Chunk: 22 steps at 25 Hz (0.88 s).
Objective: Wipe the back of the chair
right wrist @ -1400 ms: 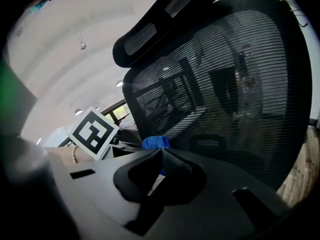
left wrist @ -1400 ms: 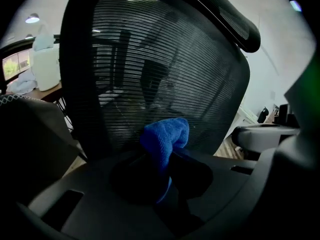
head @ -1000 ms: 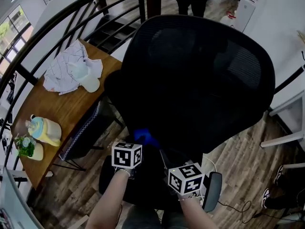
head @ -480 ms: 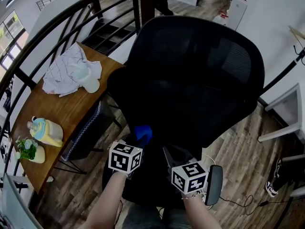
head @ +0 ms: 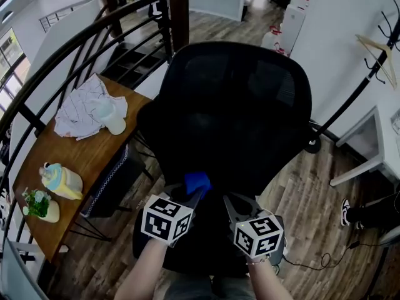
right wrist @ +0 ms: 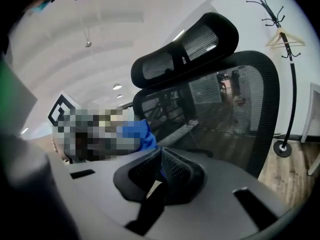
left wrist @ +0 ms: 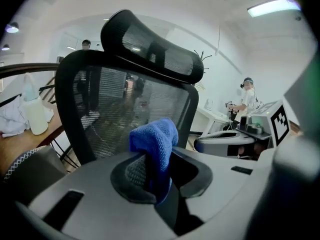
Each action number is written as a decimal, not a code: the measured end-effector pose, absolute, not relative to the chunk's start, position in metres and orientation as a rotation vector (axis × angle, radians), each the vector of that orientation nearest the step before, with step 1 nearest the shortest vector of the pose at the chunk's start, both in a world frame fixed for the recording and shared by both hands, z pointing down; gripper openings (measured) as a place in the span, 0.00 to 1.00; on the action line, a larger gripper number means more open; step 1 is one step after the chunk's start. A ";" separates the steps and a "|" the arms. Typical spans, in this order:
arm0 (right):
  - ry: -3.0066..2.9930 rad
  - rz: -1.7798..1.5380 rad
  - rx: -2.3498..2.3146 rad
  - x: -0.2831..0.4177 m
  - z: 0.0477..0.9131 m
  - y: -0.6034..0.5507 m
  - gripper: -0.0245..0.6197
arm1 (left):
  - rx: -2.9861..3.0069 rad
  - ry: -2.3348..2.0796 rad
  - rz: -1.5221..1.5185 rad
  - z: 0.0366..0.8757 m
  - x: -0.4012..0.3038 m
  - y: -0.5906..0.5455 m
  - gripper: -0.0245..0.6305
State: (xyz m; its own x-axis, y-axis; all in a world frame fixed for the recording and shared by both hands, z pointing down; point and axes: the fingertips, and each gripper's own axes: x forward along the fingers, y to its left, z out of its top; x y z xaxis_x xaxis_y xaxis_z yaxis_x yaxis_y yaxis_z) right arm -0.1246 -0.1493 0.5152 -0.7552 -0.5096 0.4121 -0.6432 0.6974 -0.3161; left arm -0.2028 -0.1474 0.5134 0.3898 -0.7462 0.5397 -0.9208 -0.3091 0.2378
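The black mesh chair back (head: 231, 117) fills the middle of the head view, with its headrest (left wrist: 150, 44) showing in the left gripper view. My left gripper (head: 192, 195) is shut on a blue cloth (head: 197, 182) and holds it at the lower edge of the chair back. In the left gripper view the cloth (left wrist: 155, 139) bulges up from between the jaws, just short of the mesh (left wrist: 125, 109). My right gripper (head: 232, 200) hangs beside it to the right, shut with nothing in it. Its pads (right wrist: 172, 166) meet in front of the mesh (right wrist: 225, 114).
A wooden desk (head: 81, 155) stands at the left with a white cloth (head: 84, 108), a bottle (head: 111, 119) and a small plant (head: 39, 204). A black railing (head: 75, 49) curves behind it. A coat stand (head: 369, 61) and a white table (head: 369, 149) are at the right. A person (left wrist: 246, 96) stands far off.
The head view has drawn back, so the chair looks smaller and more floor shows. Both grippers stay low behind the chair back, the left still holding the cloth.
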 end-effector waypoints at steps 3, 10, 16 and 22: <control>-2.659 0.610 0.909 -0.113 0.492 -0.146 0.08 | 2.159 -1.464 0.452 0.493 -0.191 -0.143 0.15; -2.749 0.541 0.965 -0.082 0.439 -0.143 0.08 | 2.167 -1.533 0.387 0.452 -0.165 -0.133 0.15; -2.824 0.431 0.939 -0.069 0.399 -0.130 0.08 | 2.168 -1.623 0.378 0.424 -0.160 -0.120 0.15; -2.889 0.370 0.925 -0.057 0.371 -0.116 0.08 | 2.192 -1.648 0.335 0.398 -0.145 -0.108 0.15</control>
State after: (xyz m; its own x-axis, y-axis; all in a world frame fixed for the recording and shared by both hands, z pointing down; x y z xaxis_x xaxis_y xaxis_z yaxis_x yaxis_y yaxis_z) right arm -0.0573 -0.1160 0.3712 -0.8135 -0.5609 0.1536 -0.5815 0.7879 -0.2027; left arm -0.1449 -0.1085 0.3985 0.2855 -0.8681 0.4062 -0.9577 -0.2430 0.1538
